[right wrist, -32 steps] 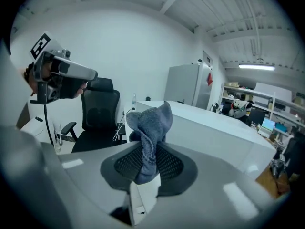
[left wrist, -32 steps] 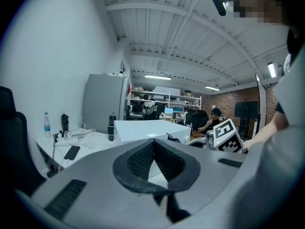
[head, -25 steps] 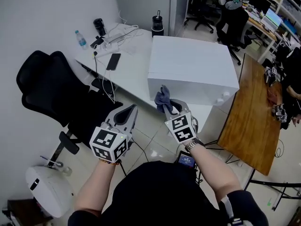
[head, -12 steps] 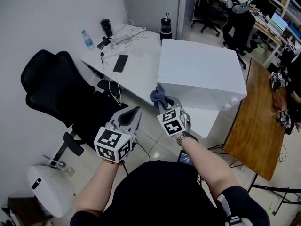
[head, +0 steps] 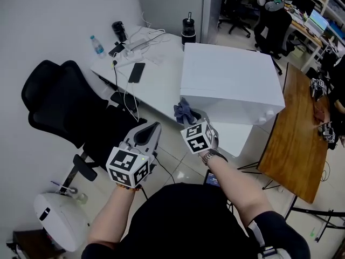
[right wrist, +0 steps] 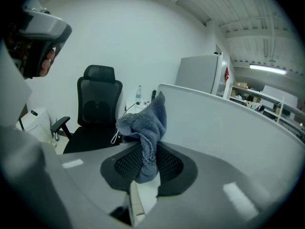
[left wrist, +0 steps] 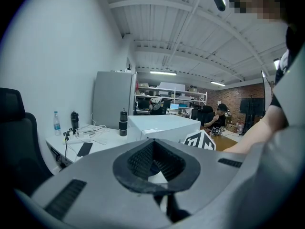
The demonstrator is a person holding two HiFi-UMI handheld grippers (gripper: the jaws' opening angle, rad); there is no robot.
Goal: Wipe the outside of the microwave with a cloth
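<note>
The white box-shaped microwave [head: 229,82] stands at the near end of a white table [head: 153,88]; in the left gripper view the microwave [left wrist: 162,126] shows ahead, and in the right gripper view its white side [right wrist: 238,132] fills the right half. My right gripper [head: 190,117] is shut on a grey-blue cloth [head: 184,111], just short of the microwave's near left corner. The cloth [right wrist: 145,128] bunches up out of the right gripper [right wrist: 147,168]. My left gripper [head: 148,134] hangs lower left over the floor; the left gripper [left wrist: 155,163] is shut with nothing in it.
A black office chair [head: 70,109] stands left of me. On the table lie a phone [head: 136,72], cables, a water bottle [head: 97,46] and two dark flasks [head: 188,28]. A wooden table [head: 294,139] is at right. A white round appliance [head: 56,220] sits on the floor.
Both grippers have shifted slightly left in the head view, the right one with the cloth drawing closer to the microwave's near left corner. Both stay shut.
</note>
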